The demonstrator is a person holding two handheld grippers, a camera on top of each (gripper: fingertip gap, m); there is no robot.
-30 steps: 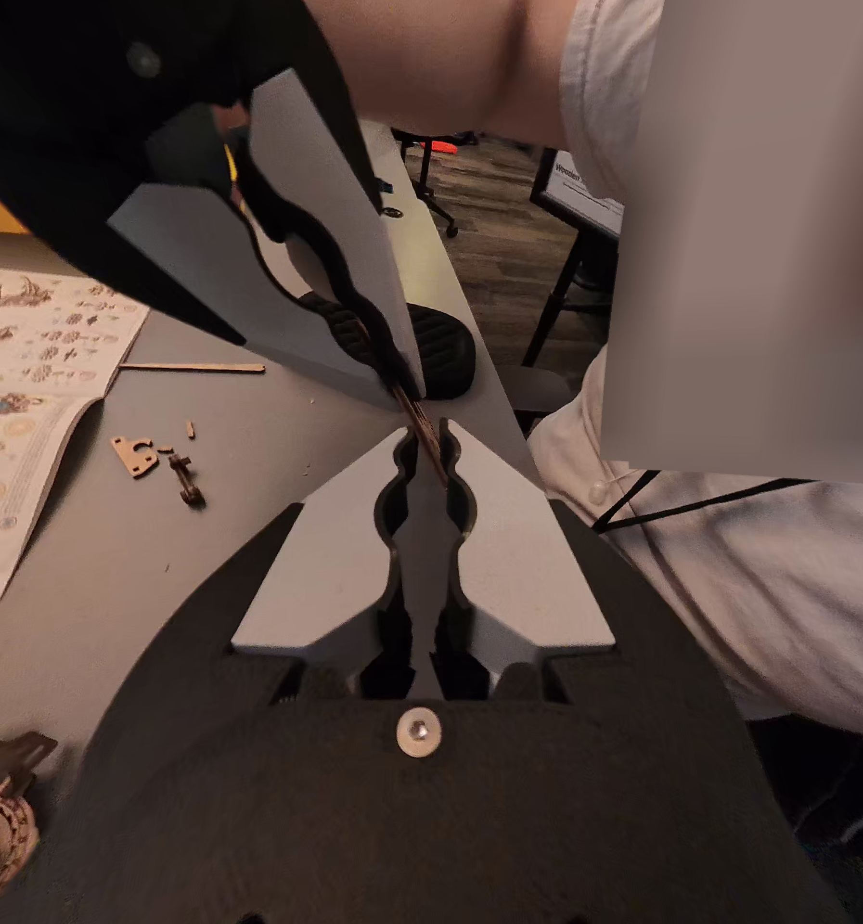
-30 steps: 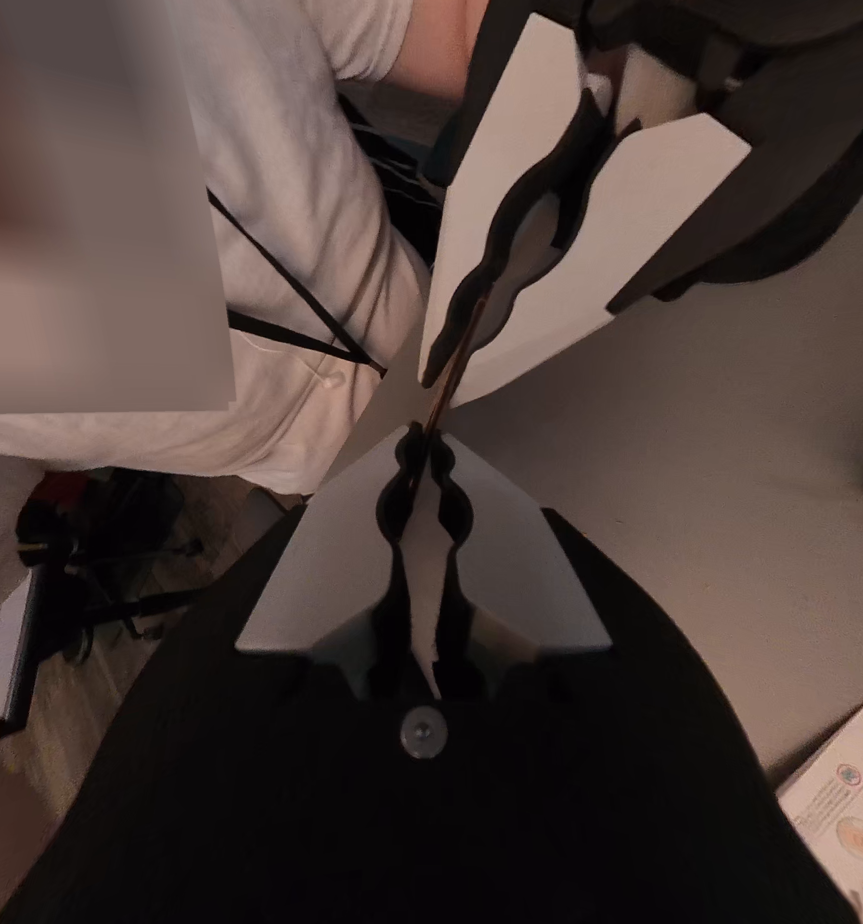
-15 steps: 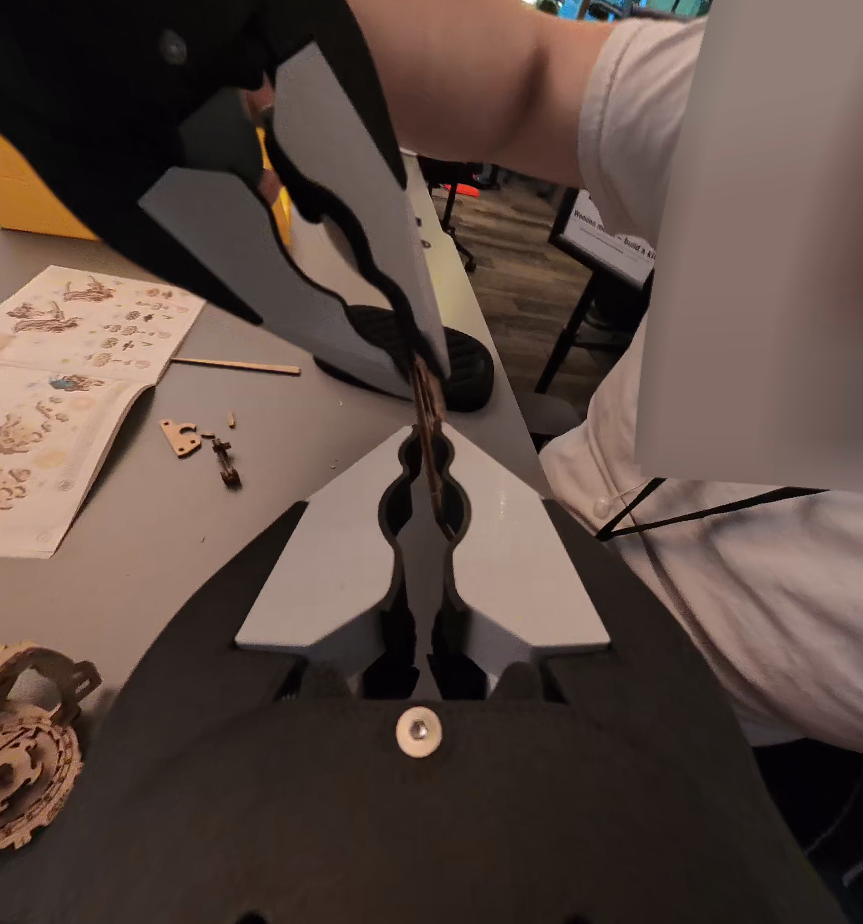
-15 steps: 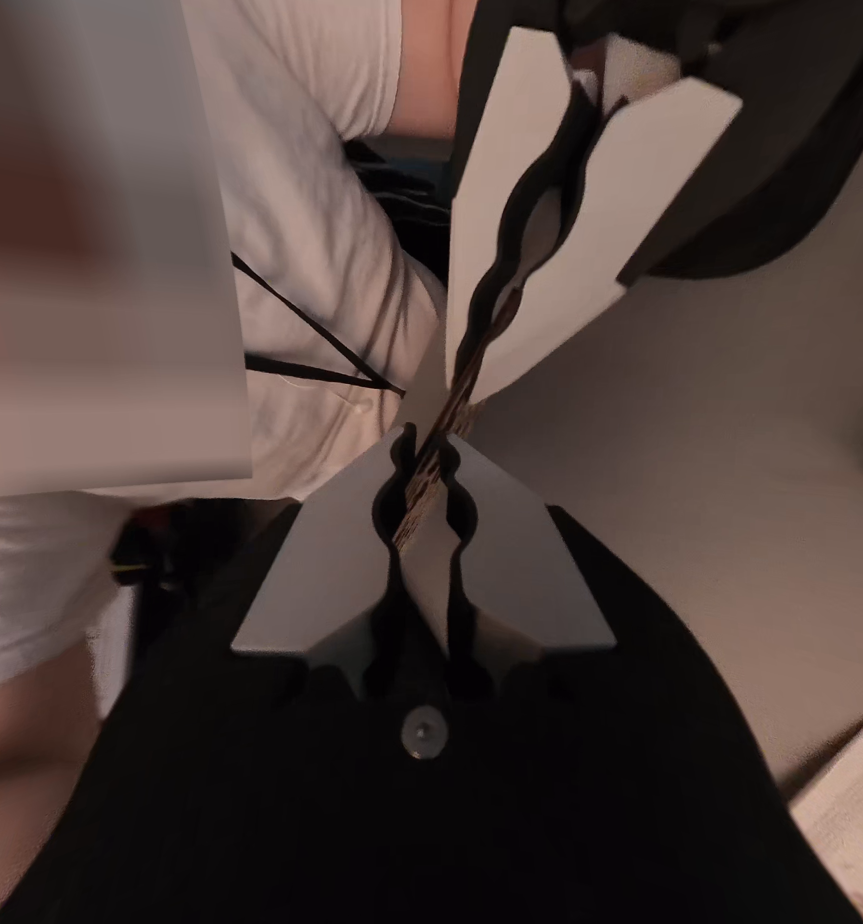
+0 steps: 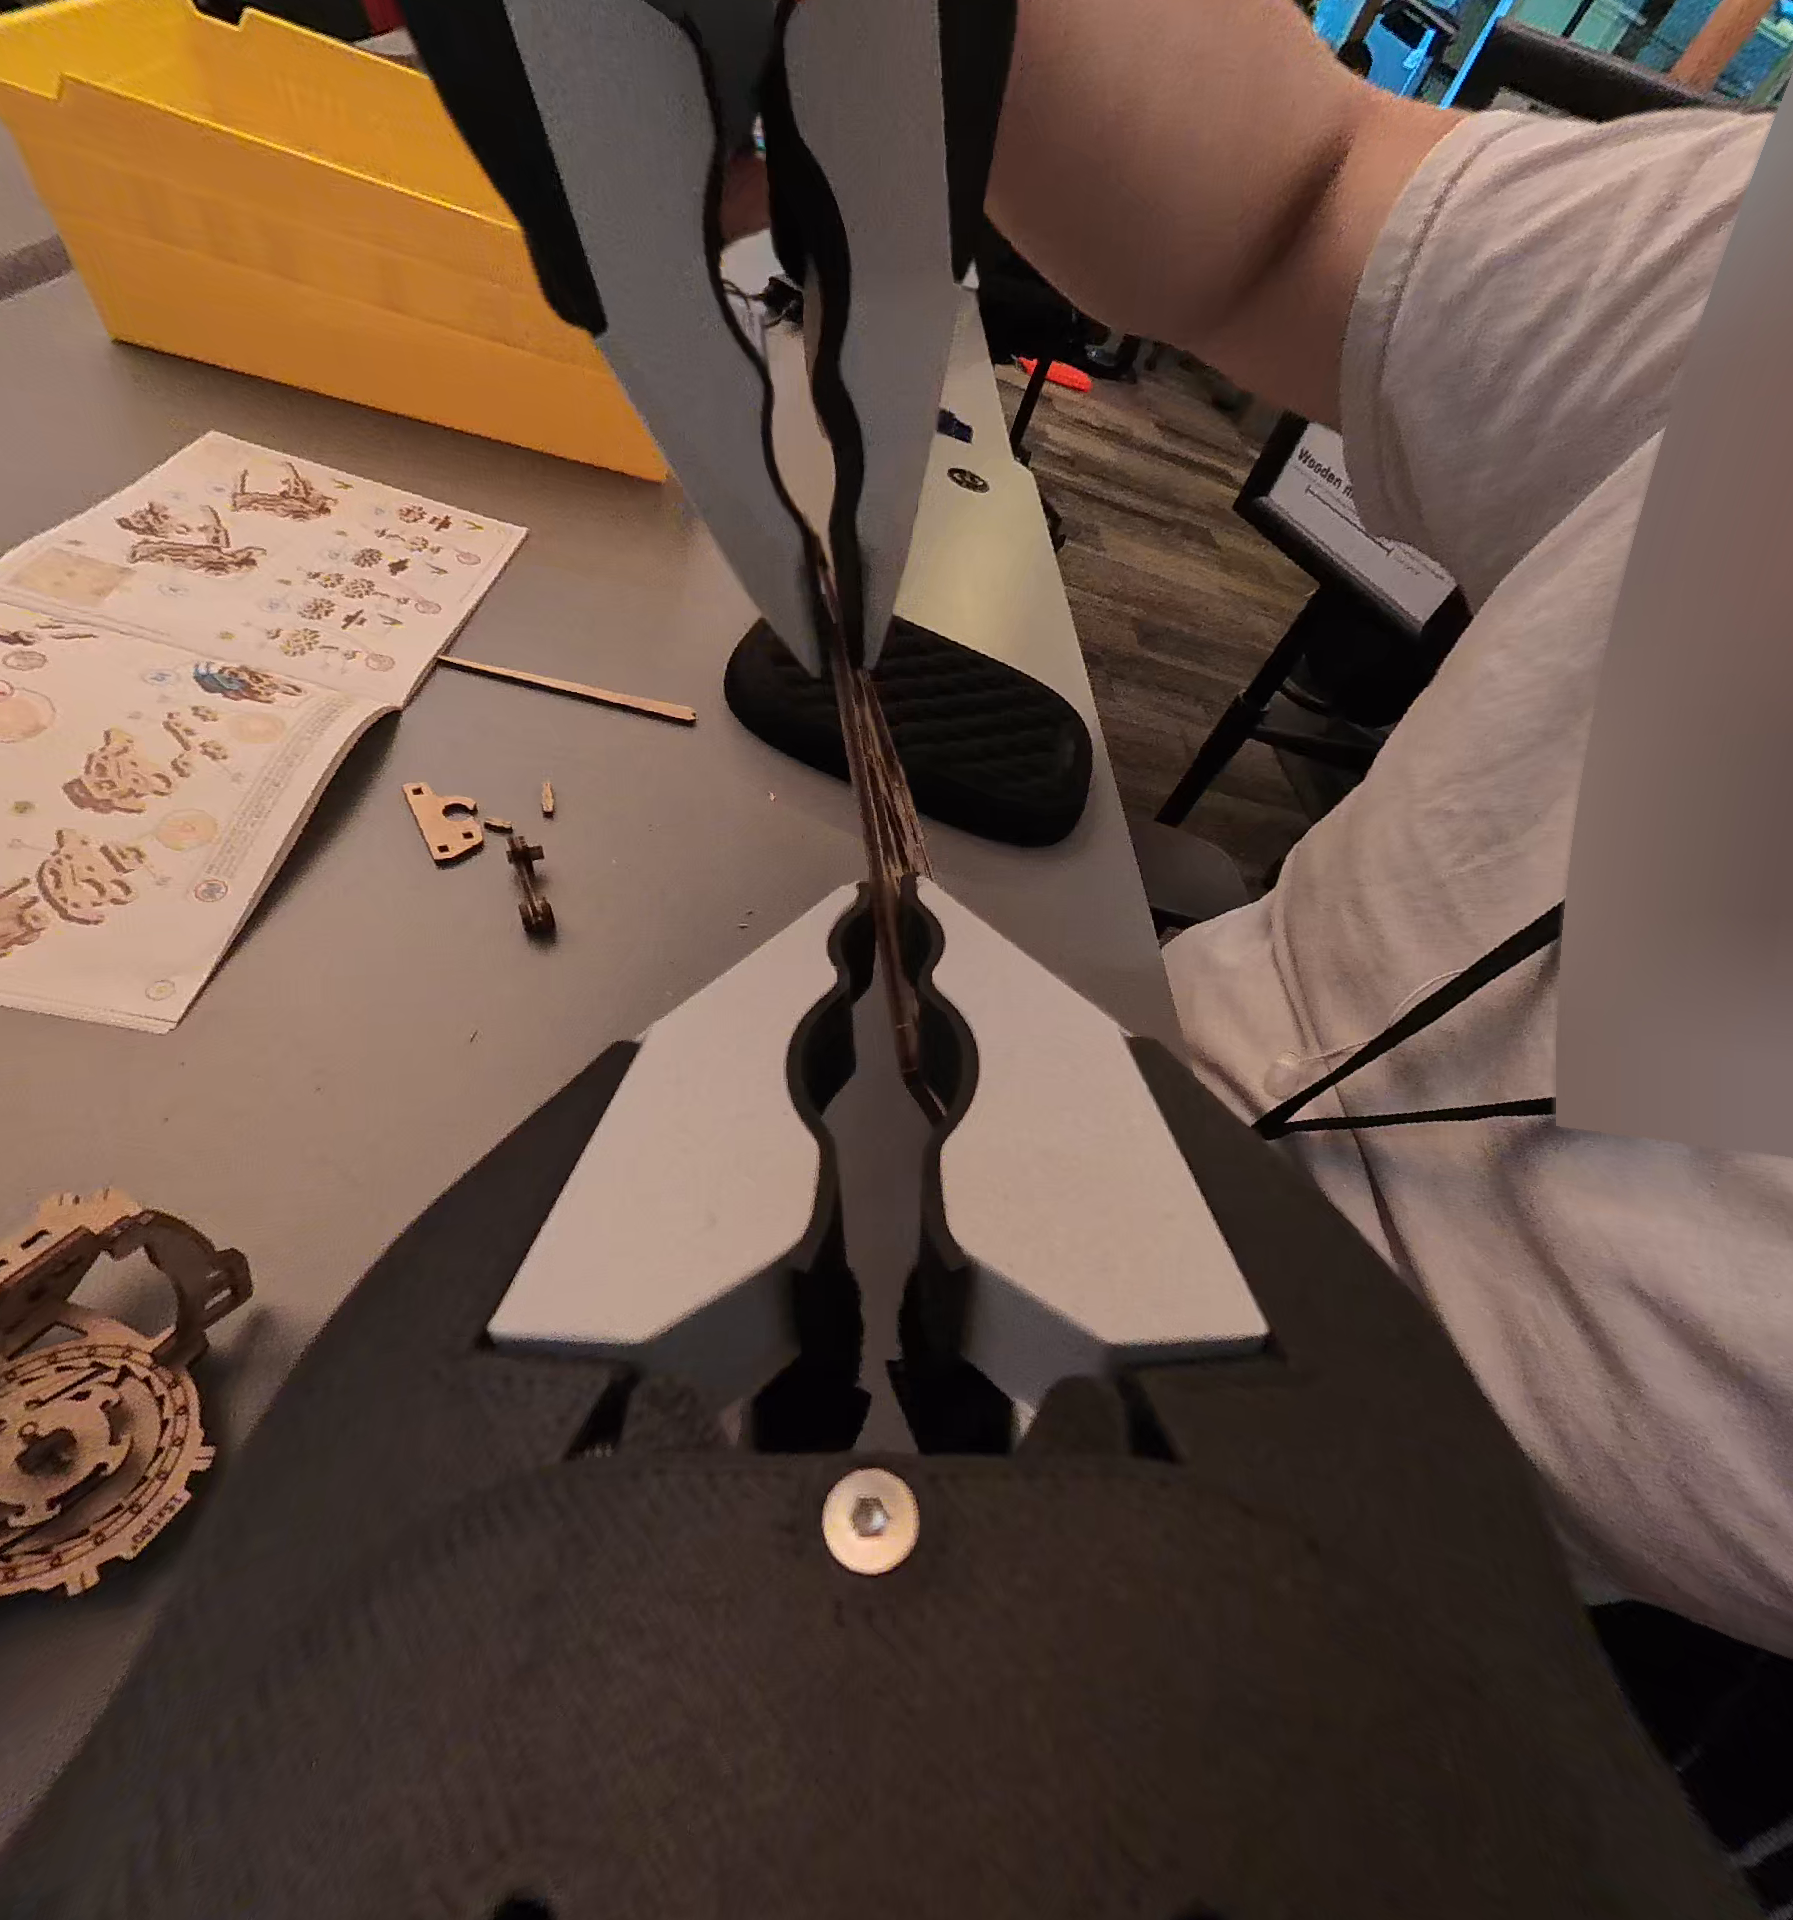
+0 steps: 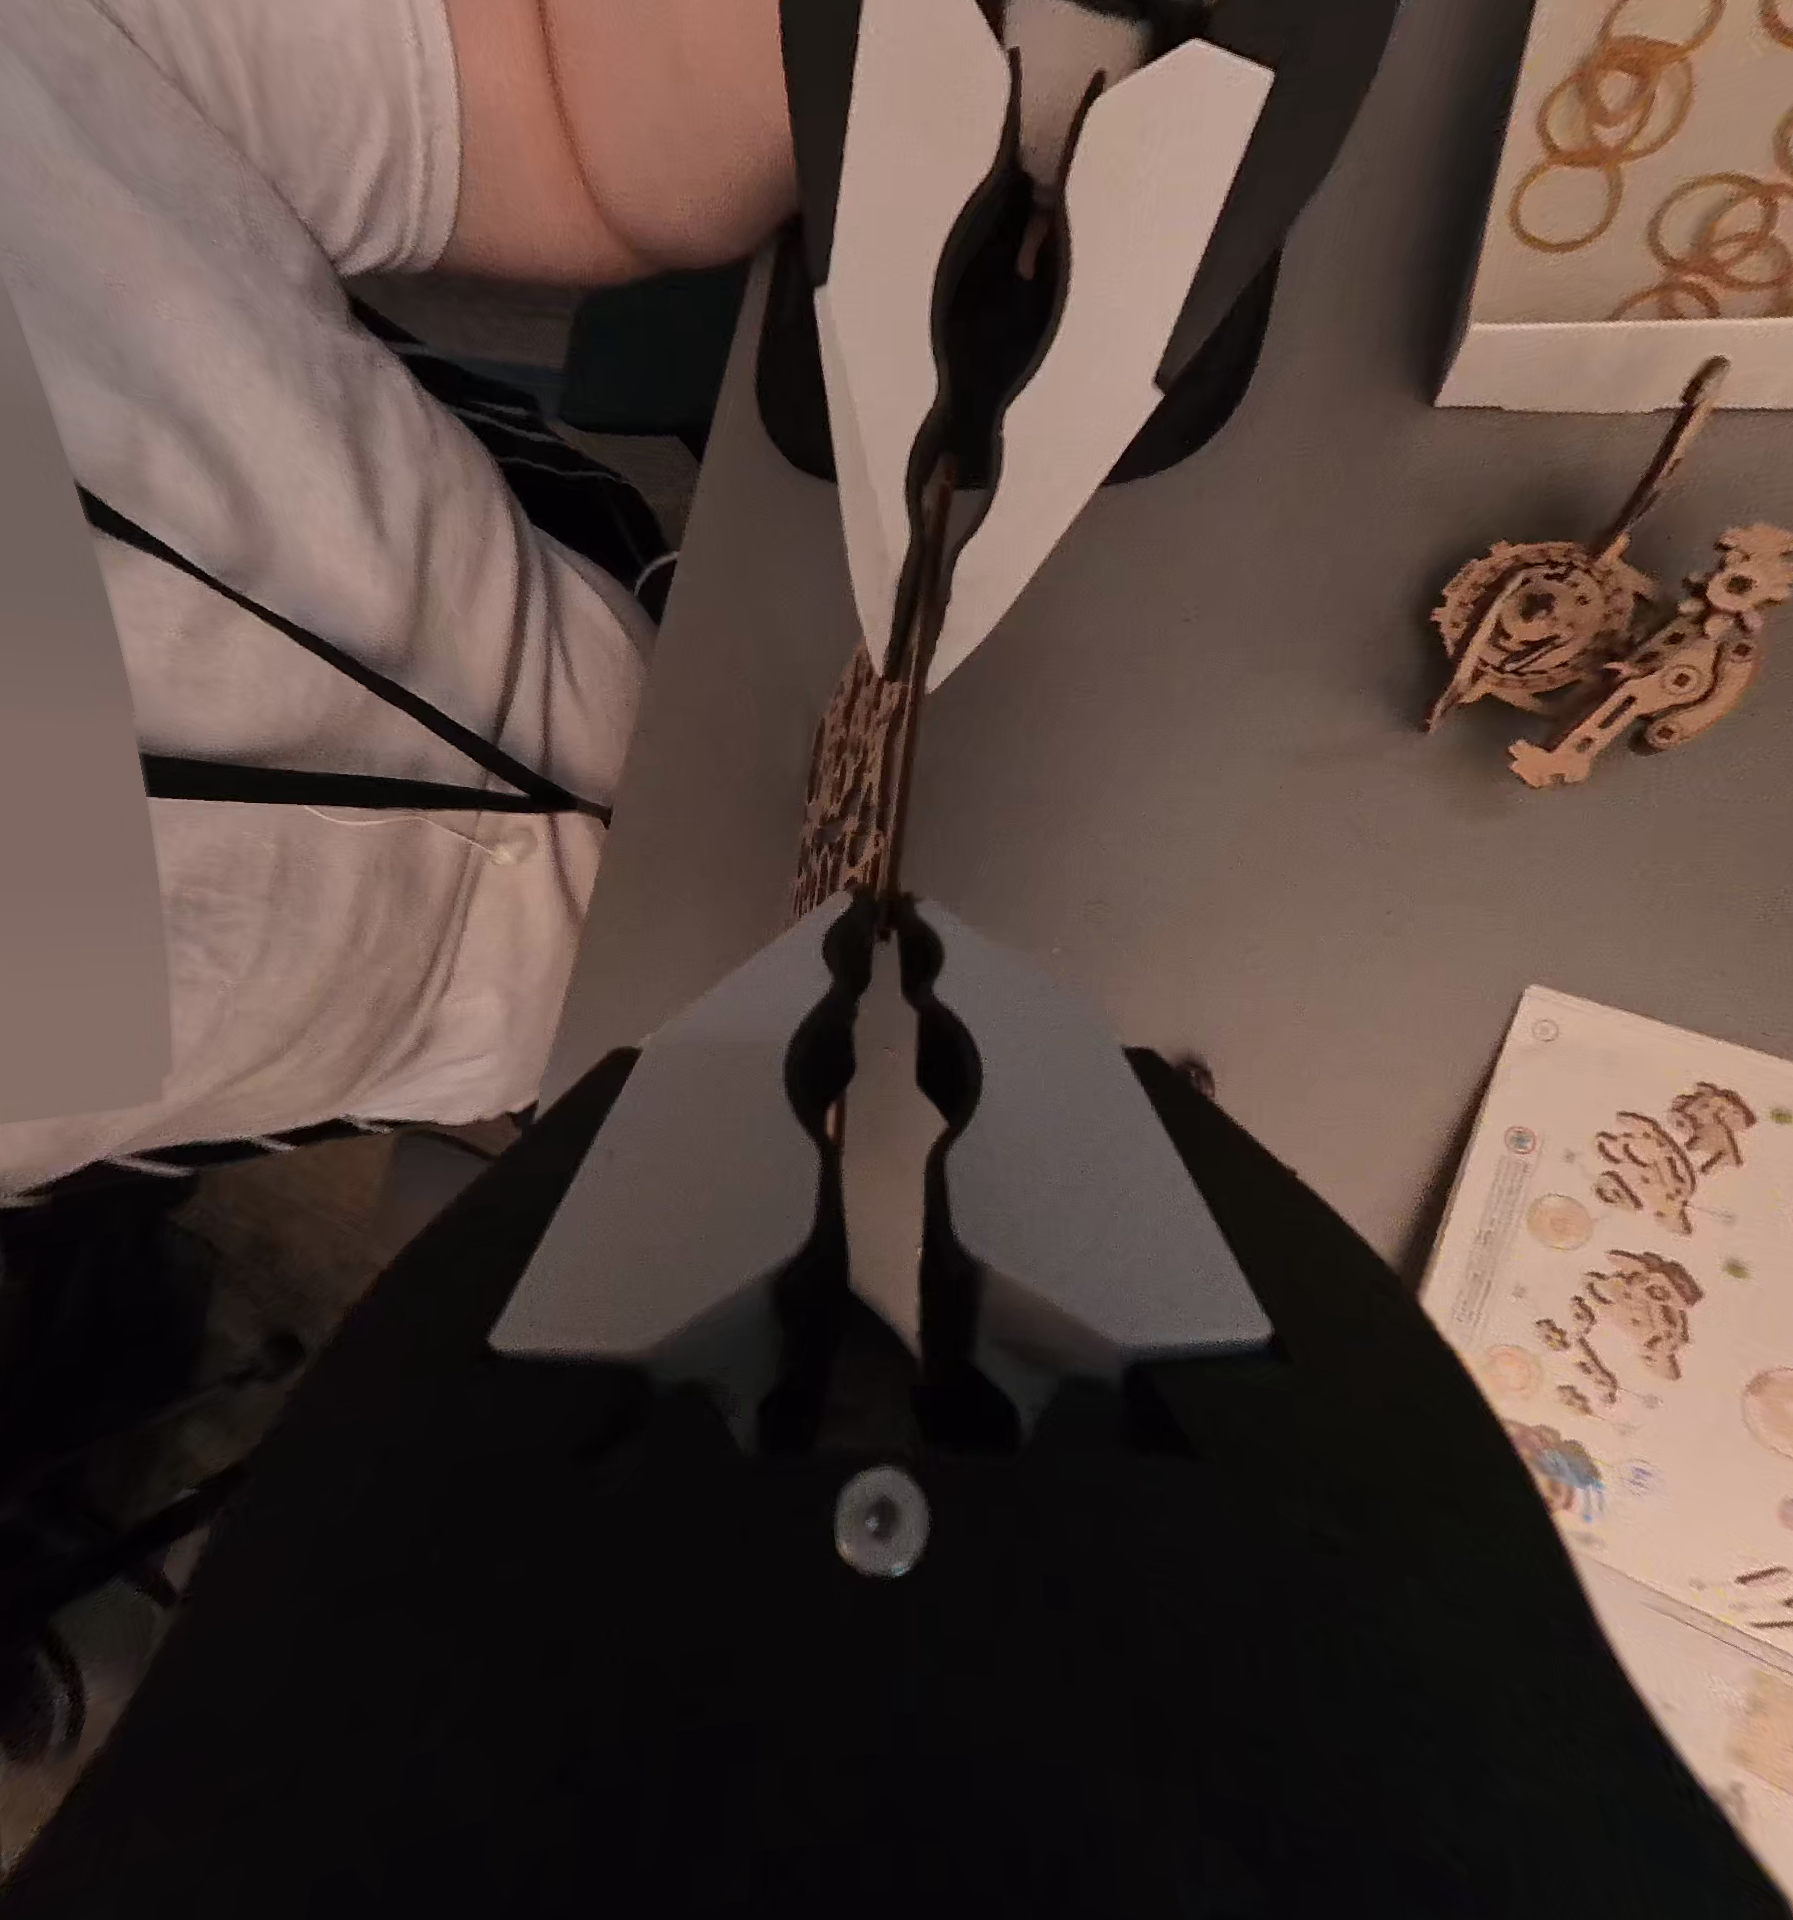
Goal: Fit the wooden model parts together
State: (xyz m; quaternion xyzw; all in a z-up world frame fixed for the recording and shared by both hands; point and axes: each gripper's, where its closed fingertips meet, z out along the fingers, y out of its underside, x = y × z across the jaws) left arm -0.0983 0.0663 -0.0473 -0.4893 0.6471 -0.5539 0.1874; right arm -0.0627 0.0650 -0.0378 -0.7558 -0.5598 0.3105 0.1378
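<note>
Above the table [image 5: 372, 1091] we've got both grippers, left [image 5: 887, 914] and right [image 6: 876, 920], fingers pinched tight on one thin wooden strip [image 5: 876, 769], tip to tip.

1. The left claw [image 5: 884, 904] points forward and up, its two grey fingers [image 5: 705, 1122] closed tip to tip on a thin wooden strip [image 5: 876, 769].
2. The right claw [image 5: 840, 644] comes down from above, facing it, fingers pinched on the strip's other end.
3. A bare upper arm [image 5: 1172, 177] in a white sleeve reaches behind the right claw.
</note>
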